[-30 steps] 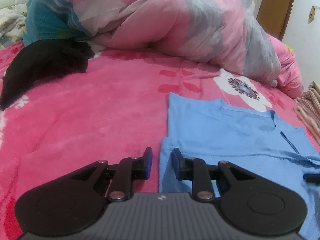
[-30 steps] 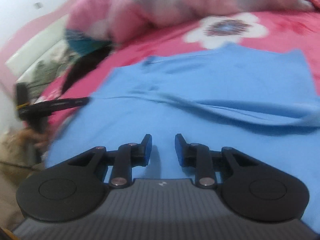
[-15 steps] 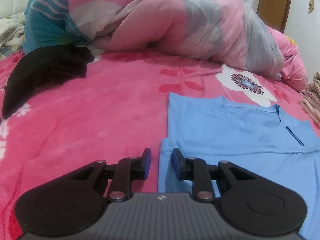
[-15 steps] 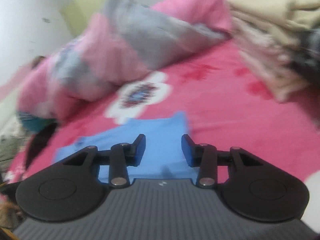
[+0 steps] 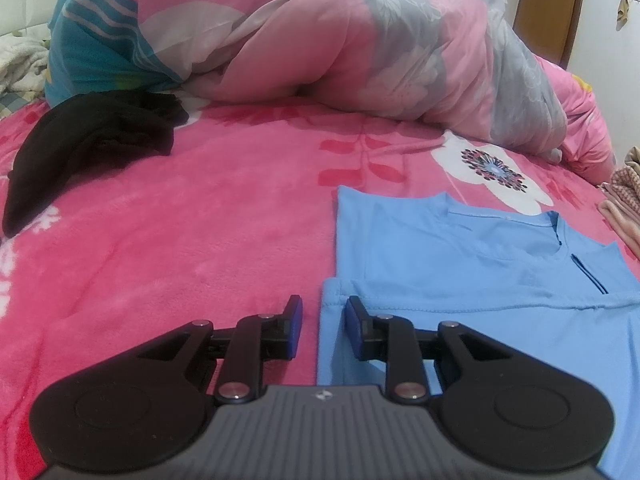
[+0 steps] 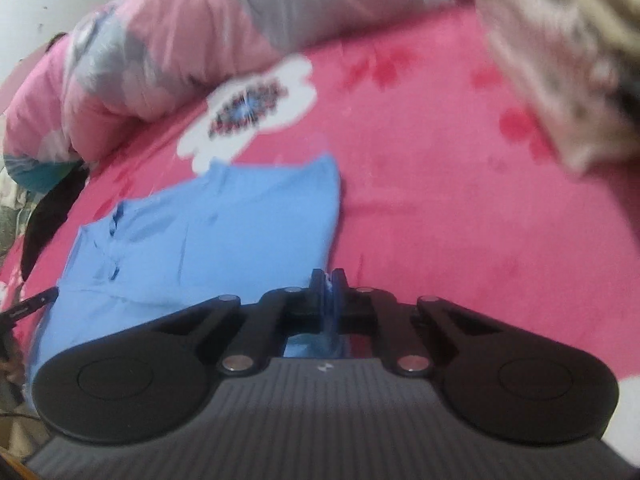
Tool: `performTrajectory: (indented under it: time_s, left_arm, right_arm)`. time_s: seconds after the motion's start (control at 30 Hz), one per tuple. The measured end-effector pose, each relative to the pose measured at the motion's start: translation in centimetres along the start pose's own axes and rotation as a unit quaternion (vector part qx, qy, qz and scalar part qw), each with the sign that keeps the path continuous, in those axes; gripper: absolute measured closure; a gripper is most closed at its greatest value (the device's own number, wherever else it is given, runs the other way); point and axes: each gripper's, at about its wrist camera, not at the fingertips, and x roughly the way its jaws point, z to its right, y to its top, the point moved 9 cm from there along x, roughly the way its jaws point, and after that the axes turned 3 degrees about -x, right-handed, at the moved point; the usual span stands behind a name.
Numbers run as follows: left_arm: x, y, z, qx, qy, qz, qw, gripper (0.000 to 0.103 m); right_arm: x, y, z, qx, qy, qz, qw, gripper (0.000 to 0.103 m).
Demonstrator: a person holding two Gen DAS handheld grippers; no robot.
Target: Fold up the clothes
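Right gripper jaws just closed, clamped on blue shirt edge; left gripper jaws apart astride shirt's edge on bed.

Right gripper fingers pinched together; left gripper fingers parted.

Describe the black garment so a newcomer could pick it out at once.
Start at the big pink-and-grey quilt heaped along the far side of the pink bed cover. Just below its teal striped end lies the black garment, crumpled and unfolded. It is the only dark cloth there, well apart from the flat blue shirt.
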Motion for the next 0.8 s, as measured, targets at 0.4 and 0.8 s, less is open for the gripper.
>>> performTrajectory:
  time_s: [0.4,0.8]
  left_arm:
    - [-0.6,0.2,-0.5,-0.012,-0.015,0.005,0.9998,0.076]
    - [-2.2,0.1,0.0,0.010,-0.038,0.006,0.9992,0.069]
  right_arm:
    - [-0.9,-0.3,4.9,0.175,0.040,0.095,0.979,0.096]
    - [-0.7,-1.7,0.1,0.093,0.135,0.061,0.985,0.073]
